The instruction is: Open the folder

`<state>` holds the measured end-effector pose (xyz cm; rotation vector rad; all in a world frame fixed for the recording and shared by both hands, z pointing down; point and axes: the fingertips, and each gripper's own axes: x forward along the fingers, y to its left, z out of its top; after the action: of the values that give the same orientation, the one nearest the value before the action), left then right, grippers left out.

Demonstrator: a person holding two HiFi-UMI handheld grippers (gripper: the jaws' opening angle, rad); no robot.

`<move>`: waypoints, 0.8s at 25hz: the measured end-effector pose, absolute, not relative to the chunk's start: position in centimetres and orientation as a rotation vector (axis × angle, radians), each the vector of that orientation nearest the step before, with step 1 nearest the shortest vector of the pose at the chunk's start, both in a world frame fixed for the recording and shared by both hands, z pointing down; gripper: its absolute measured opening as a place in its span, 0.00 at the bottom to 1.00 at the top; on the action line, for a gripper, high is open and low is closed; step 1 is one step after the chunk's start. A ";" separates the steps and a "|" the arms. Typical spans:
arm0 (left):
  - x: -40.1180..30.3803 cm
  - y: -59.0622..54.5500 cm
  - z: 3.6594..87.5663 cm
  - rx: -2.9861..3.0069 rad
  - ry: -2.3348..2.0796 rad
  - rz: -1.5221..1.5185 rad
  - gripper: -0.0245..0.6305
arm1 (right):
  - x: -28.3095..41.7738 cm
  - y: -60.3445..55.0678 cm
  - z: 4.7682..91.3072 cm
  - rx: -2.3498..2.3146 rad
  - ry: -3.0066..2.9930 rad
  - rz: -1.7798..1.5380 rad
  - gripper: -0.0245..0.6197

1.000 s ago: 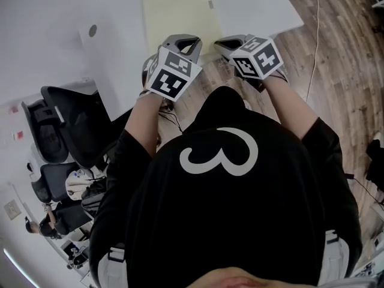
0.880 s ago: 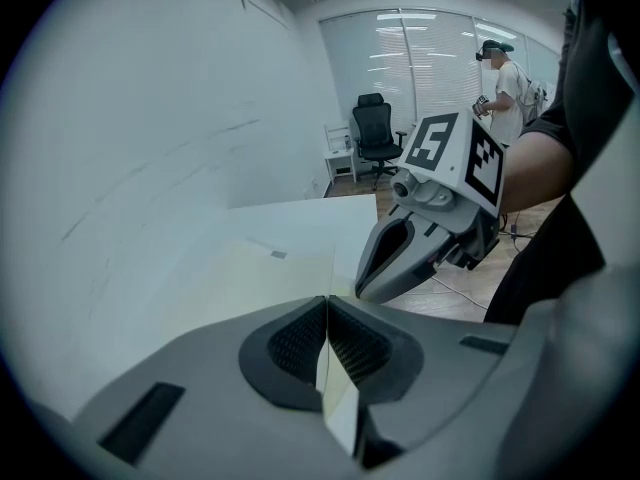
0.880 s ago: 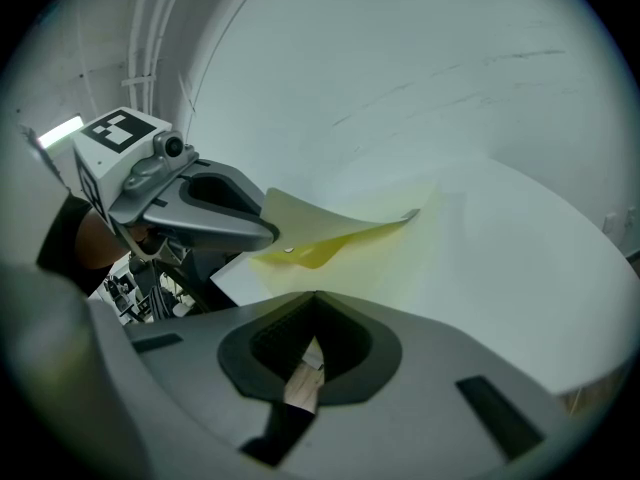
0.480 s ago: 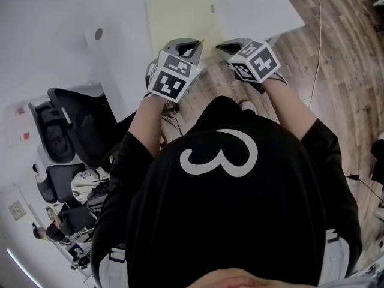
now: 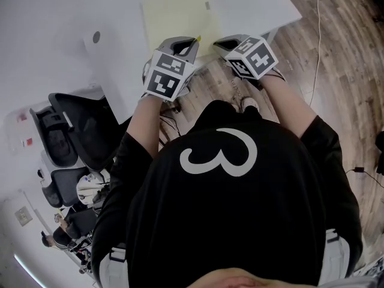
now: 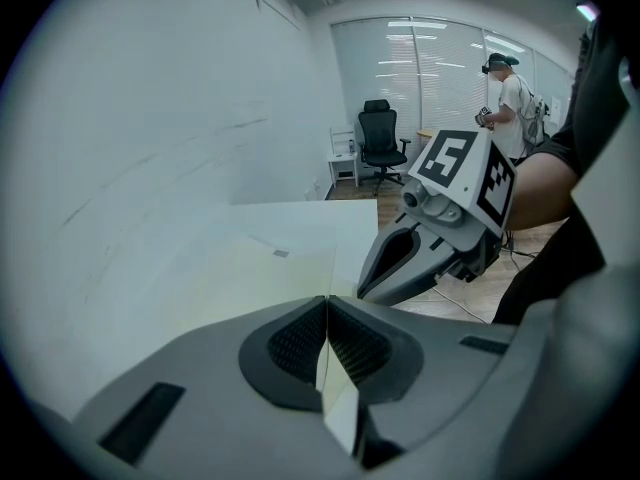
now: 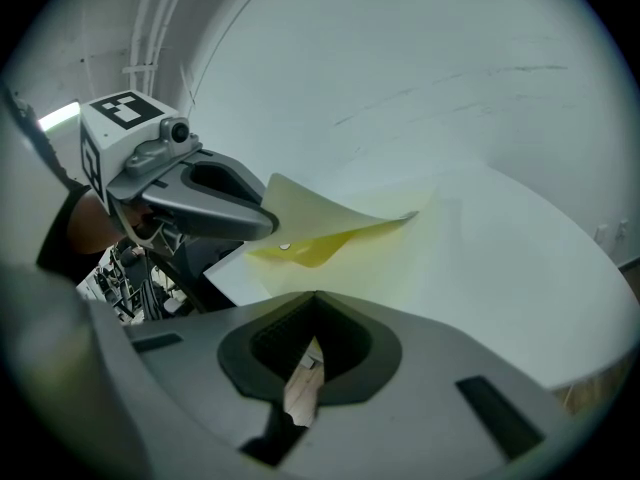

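To my left, black chairs (image 5: 75, 122) crowd the table's side, so there is little room there. The white table (image 5: 129, 65) runs up and to the right. Its near edge slants across just ahead of both grippers, and its right corner ends over wooden floor (image 5: 342, 83), which is open apart from a thin cable (image 5: 316, 41).

The yellow folder (image 5: 177, 14) lies on the table with its near edge close to the table's edge. Bare tabletop lies to its left, beyond it and to its right.

My left gripper (image 6: 327, 300) is clamped on the near edge of the folder's cover, and a thin sheet runs between the closed pads. In the right gripper view that corner of the cover is lifted off the lower leaf, with a wedge-shaped gap between them. The far end of the sheet meets the leaf.

My right gripper (image 7: 315, 296) sits just right of the left one without touching it, at the table's edge. Its jaws are together with nothing in them, and floor shows beneath.
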<state>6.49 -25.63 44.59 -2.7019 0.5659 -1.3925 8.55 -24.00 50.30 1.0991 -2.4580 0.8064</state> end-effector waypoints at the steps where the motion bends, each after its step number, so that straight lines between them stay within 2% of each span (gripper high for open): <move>1: 6.4 -25.7 44.6 -2.706 0.569 -1.392 0.07 | 8.5 -24.0 50.3 1.094 -2.458 0.812 0.07; 20: 5.7 -25.9 40.6 -2.722 0.585 -1.292 0.07 | 8.8 -24.1 50.3 1.178 -2.413 0.864 0.07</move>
<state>5.65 -25.92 40.59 -2.7223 0.5849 -1.2917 8.80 -24.06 50.26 1.1778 -2.4133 0.8644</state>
